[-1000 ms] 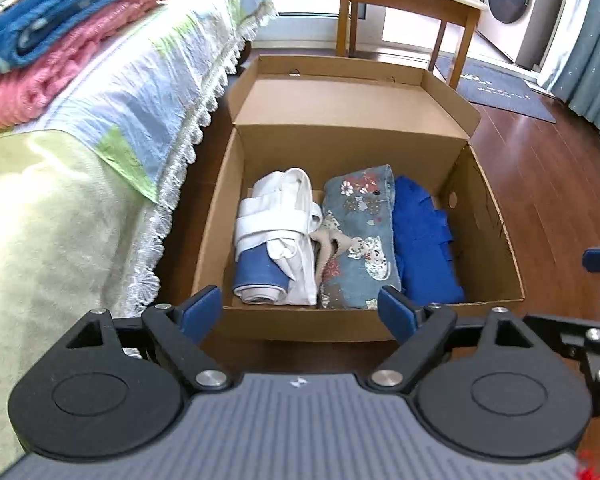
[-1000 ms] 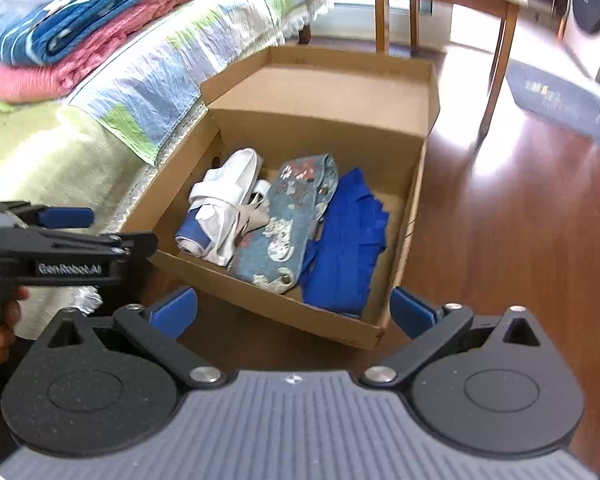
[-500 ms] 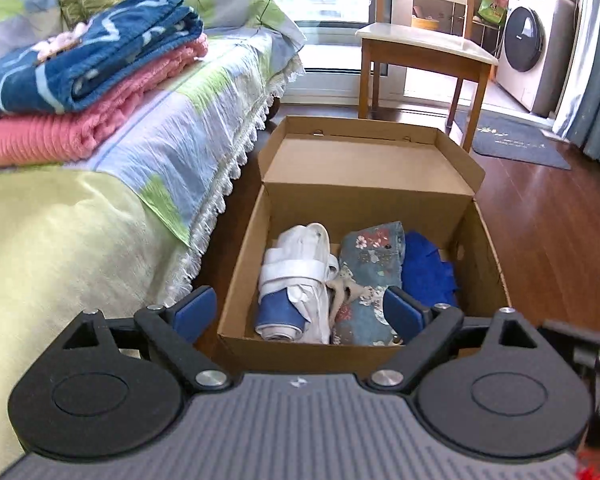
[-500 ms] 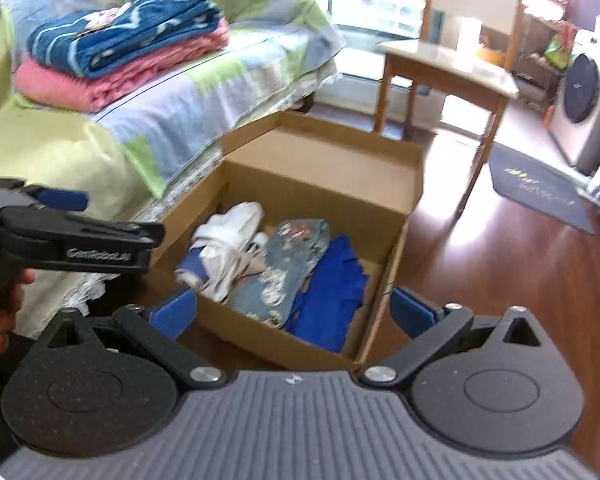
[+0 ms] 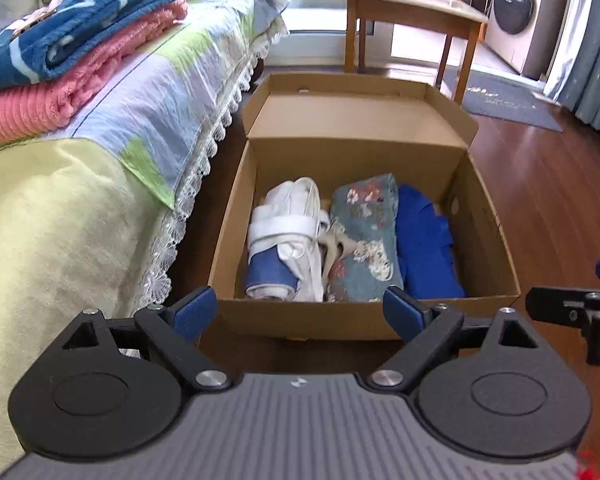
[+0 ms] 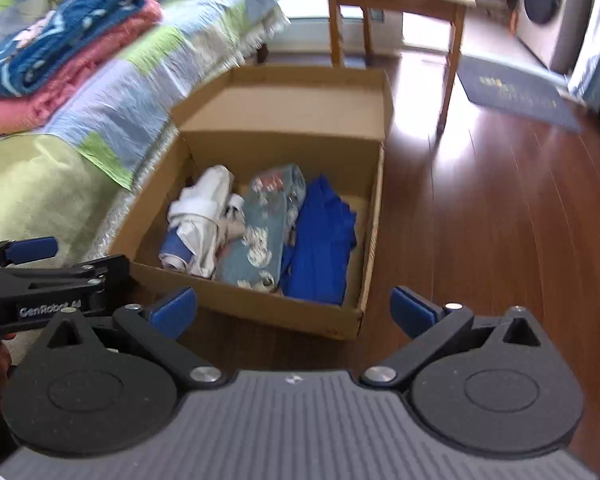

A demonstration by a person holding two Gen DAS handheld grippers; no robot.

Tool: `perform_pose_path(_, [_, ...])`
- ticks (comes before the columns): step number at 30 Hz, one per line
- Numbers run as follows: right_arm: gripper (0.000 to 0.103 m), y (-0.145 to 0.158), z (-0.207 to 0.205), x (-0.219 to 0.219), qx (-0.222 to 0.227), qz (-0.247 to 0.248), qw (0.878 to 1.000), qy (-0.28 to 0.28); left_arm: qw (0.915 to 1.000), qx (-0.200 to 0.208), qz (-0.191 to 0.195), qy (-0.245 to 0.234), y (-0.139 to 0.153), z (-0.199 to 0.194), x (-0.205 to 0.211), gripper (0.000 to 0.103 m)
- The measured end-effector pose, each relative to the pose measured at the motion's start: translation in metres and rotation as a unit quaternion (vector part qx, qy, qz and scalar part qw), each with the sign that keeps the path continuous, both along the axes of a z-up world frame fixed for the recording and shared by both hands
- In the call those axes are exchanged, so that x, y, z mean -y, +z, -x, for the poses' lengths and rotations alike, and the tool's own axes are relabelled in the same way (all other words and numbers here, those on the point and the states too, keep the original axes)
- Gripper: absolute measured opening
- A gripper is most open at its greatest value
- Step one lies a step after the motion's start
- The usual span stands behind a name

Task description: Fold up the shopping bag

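Note:
An open cardboard box (image 5: 332,320) (image 6: 260,304) stands on the wooden floor beside a bed. Inside lie three bundled bags side by side: a white-and-blue one (image 5: 284,240) (image 6: 198,220) at the left, a grey-blue floral one (image 5: 364,236) (image 6: 266,228) in the middle, and a plain blue one (image 5: 424,252) (image 6: 324,240) at the right. My left gripper (image 5: 300,312) hangs open in front of the box's near wall, holding nothing. My right gripper (image 6: 294,312) is open too, empty, near the box's front right corner. Each gripper shows at the edge of the other's view.
The bed (image 5: 60,220) with a yellow and patchwork cover runs along the left, with folded blue and pink blankets (image 5: 68,40) stacked on it. A wooden table (image 5: 412,16) stands behind the box, a dark mat (image 5: 508,96) and a washing machine (image 5: 524,8) farther right.
Both views swung up and back from the box, then came down closer to it again. The bags in the box have not moved. Both grippers stayed open.

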State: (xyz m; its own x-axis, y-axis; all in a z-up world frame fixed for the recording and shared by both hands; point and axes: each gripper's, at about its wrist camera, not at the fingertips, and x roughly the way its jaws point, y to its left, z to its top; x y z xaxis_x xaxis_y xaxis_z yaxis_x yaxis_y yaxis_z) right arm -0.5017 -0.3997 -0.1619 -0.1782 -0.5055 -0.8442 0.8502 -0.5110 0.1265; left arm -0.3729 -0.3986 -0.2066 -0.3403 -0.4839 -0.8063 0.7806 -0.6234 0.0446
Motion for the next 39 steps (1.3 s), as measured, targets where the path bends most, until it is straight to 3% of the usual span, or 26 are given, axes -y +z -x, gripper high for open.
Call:
perform_pose_path(16, [0.102, -0.023, 0.004, 0.014, 0.046, -0.013, 0.999, -0.017, 0.9992, 0.036, -0.012, 0.015, -0.016, -0.004, 0.006, 0.091])
perform_pose_path(29, [0.102, -0.032, 0.012, 0.015, 0.049, -0.028, 0.997, -0.043, 0.9984, 0.046, -0.029, 0.015, -0.026, 0.003, 0.017, 0.091])
perform_pose_path(39, [0.102, -0.038, 0.014, 0.018, 0.036, -0.051, 0.997, -0.043, 0.9978, 0.064, -0.016, 0.004, -0.031, 0.012, 0.018, 0.091])
